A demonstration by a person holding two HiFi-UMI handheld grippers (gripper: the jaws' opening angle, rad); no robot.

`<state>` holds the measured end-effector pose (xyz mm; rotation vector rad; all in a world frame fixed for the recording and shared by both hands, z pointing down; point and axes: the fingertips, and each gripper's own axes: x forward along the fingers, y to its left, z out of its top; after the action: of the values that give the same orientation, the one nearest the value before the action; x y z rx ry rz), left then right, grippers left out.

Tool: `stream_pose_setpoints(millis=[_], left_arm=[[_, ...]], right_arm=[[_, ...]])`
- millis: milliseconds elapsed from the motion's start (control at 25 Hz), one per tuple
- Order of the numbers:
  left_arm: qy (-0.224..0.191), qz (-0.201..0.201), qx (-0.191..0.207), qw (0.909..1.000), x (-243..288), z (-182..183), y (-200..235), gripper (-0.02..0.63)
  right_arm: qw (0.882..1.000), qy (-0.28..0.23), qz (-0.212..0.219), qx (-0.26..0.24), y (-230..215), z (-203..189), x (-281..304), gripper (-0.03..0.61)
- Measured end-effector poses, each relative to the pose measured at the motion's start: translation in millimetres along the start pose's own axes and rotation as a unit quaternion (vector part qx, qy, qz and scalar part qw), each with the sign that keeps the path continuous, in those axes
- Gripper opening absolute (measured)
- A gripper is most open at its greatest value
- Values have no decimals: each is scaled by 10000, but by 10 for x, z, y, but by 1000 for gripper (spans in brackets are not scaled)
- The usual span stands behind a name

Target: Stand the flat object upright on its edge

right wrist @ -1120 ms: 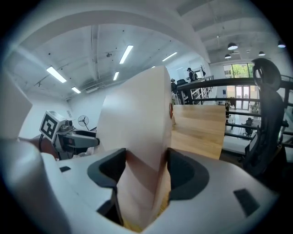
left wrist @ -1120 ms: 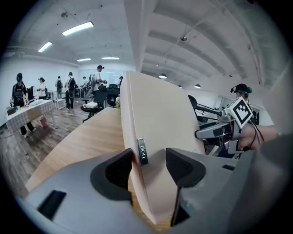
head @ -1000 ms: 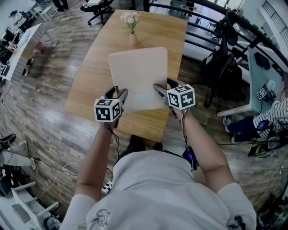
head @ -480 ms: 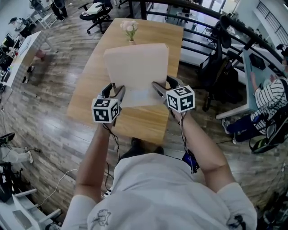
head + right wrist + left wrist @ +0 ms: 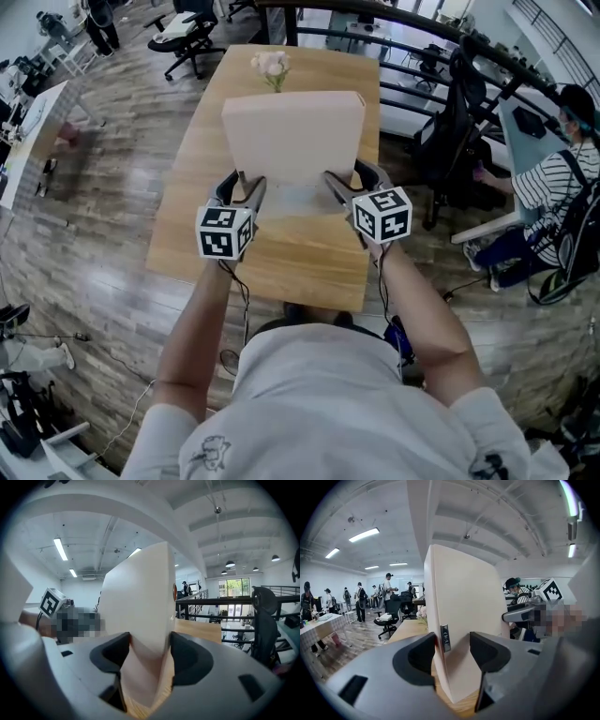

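Note:
The flat object [image 5: 292, 141] is a pale beige slab with a small port on its thin side [image 5: 446, 638]. It stands steeply tilted on the wooden table [image 5: 300, 264], near edge down and far edge raised, and it hides the vase's base. My left gripper [image 5: 247, 187] clasps its near left corner, and the slab [image 5: 464, 620] fills the space between the pads. My right gripper [image 5: 345, 180] clasps the near right corner, with both pads against the slab [image 5: 136, 606]. The marker cubes sit just behind the jaws.
Pink flowers in a vase [image 5: 272, 66] stand at the table's far end, right behind the slab. A black chair with a bag [image 5: 459, 103] and a railing lie to the right. A seated person in a striped top [image 5: 553, 192] is further right.
The slab's far edge has risen, so it stands steeper than a second ago and now covers the vase. Both grippers kept their hold at the near corners.

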<state>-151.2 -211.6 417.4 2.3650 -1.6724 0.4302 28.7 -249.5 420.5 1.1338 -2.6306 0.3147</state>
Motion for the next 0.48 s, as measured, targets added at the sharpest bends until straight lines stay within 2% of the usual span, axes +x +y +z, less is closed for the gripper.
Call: stream_pose_setpoints(millis=[320, 480], left_arm=[[-142, -375, 237, 9989, 195, 32, 229, 238], [-186, -472, 219, 9985, 285, 13, 252, 238]], right_arm=[[9984, -200, -525, -58, 41, 14, 135, 281], [9979, -151, -629, -74, -8, -23, 186, 280]])
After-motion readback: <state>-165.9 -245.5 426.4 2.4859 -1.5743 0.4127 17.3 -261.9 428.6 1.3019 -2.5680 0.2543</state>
